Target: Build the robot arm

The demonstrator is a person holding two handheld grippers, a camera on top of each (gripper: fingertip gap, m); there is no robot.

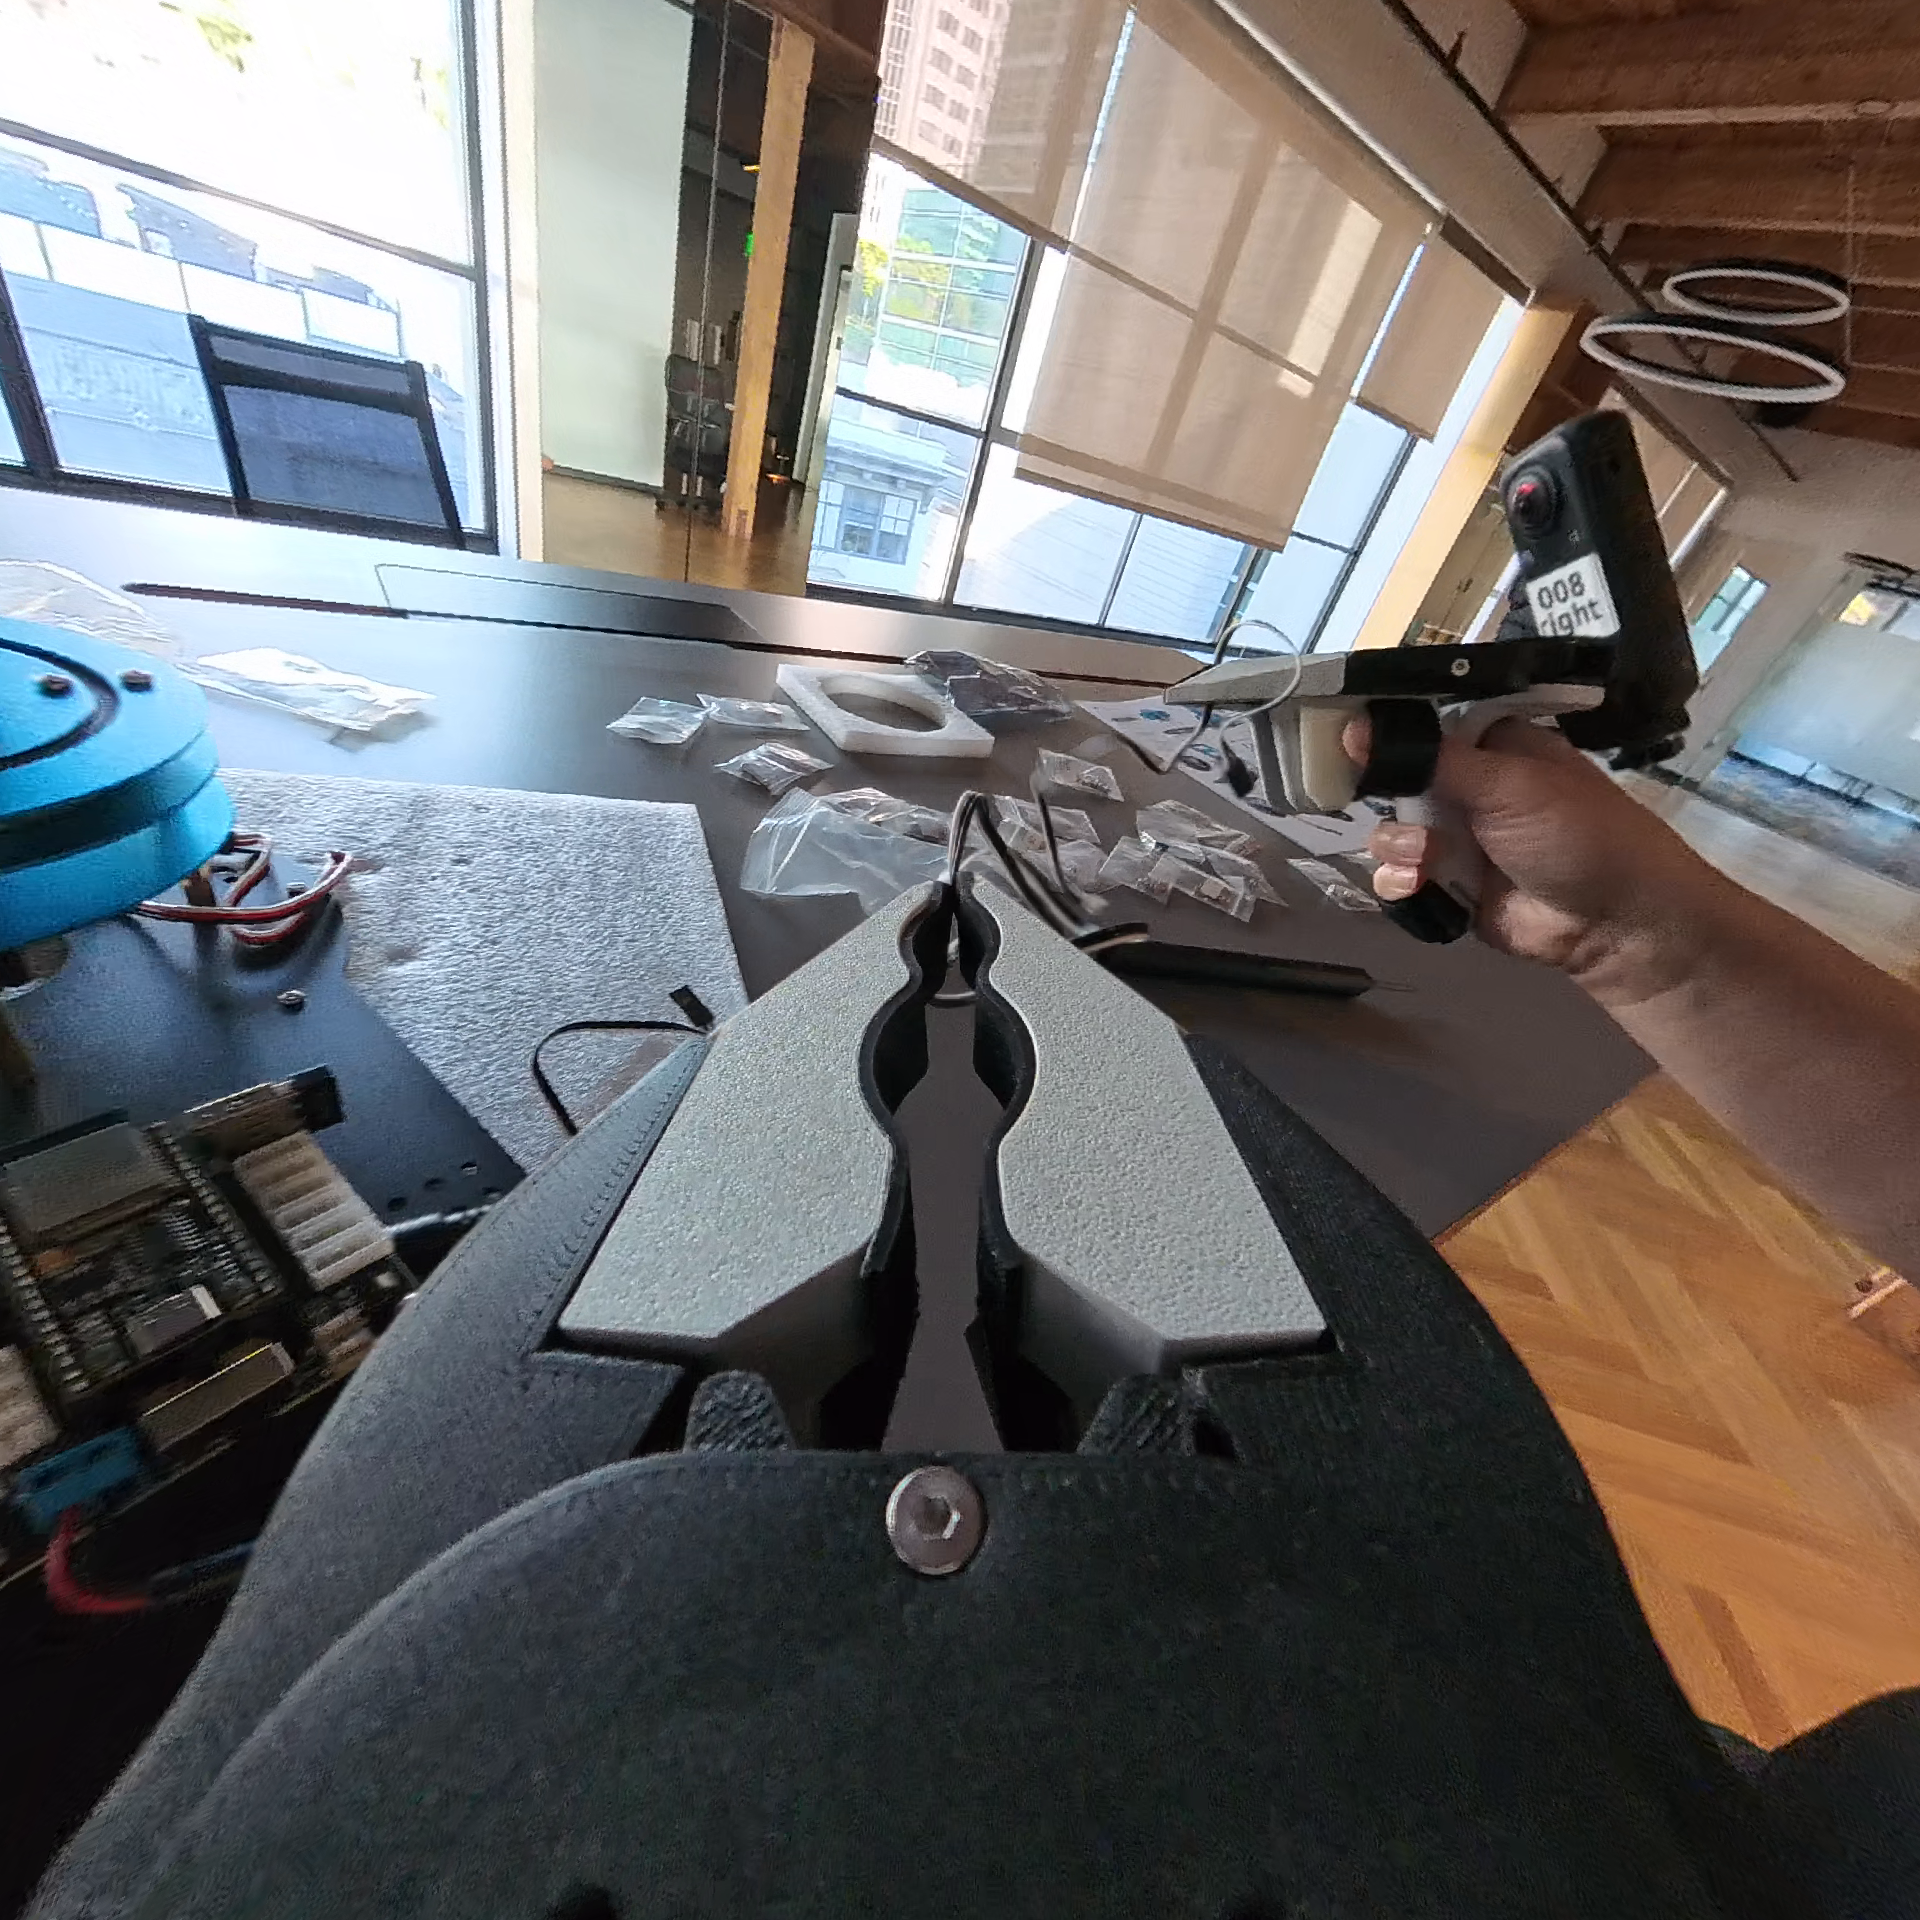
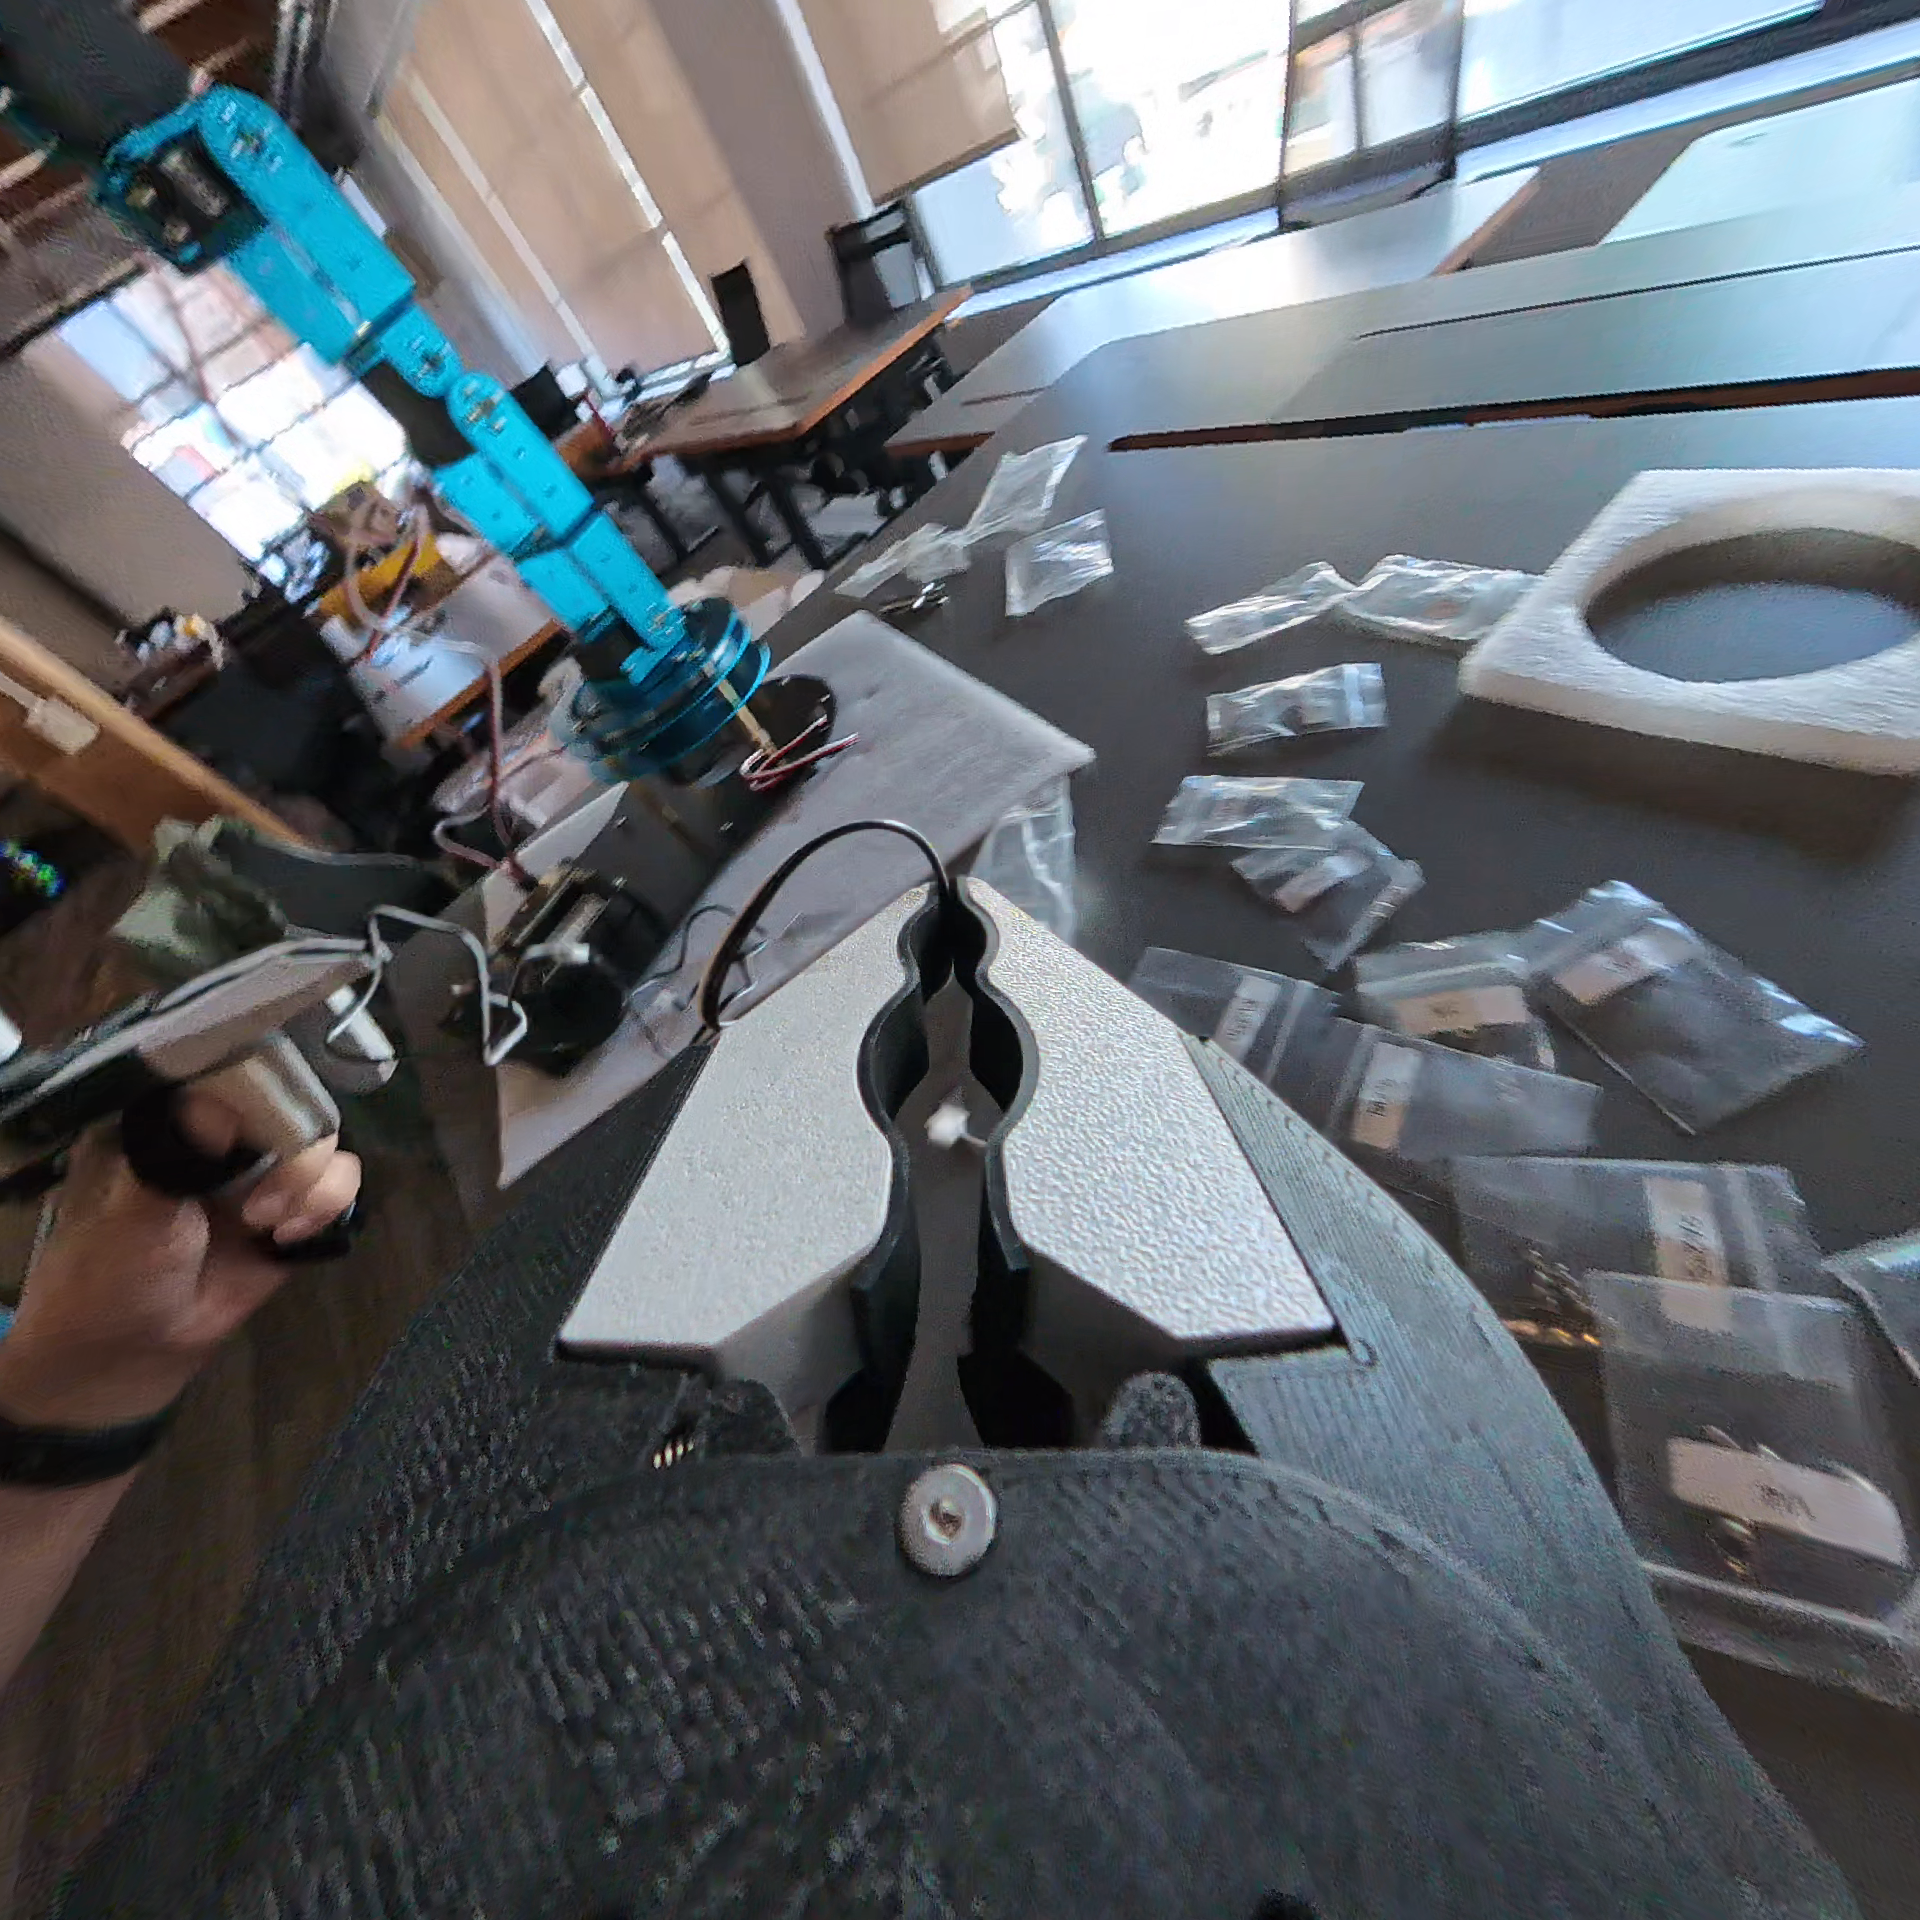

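Pinching a thin black-and-white wire point(image 1: 971, 831) between its tips, the left gripper point(image 1: 954, 896) is closed right down on it above the dark table point(image 1: 582, 717). The right gripper point(image 2: 954, 902) is clamped the same way on a thin black wire point(image 2: 831, 842), near the scattered clear plastic parts bags point(image 2: 1288, 707). A blue metal robot arm point(image 2: 436, 405) stands on its black base plate point(image 1: 208, 1029), wires loose. Can't tell if it's one wire or two, or where the ends go; the right view is blurry.
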